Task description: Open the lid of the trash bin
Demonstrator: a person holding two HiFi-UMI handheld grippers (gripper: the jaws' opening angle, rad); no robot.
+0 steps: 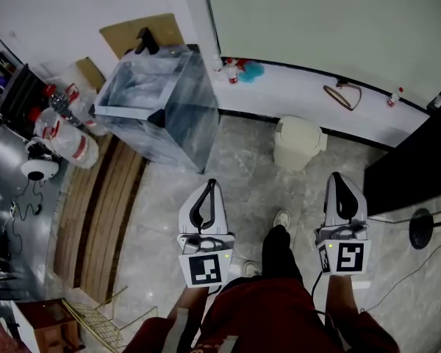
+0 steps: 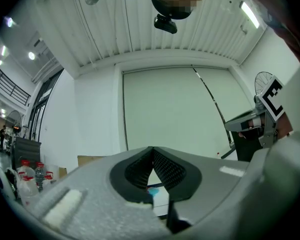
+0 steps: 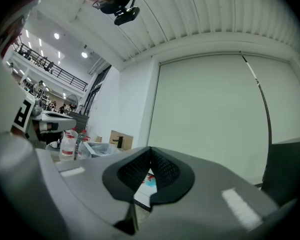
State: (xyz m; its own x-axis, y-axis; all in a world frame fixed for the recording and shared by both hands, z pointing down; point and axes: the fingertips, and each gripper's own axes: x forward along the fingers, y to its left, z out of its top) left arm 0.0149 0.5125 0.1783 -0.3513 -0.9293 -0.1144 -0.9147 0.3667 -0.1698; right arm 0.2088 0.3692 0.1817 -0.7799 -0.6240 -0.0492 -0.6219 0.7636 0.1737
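Jaws clenched on nothing, both my left gripper [image 1: 211, 184] and right gripper [image 1: 336, 177]; the cream trash bin [image 1: 294, 157] has its lid [image 1: 298, 129] shut, and I can't see its base.

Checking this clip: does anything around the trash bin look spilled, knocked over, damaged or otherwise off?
Nothing stands out. The cream trash bin stands upright with its lid down, and no spill shows around it. The left tongs and right tongs are both shut, empty, and apart from the bin.
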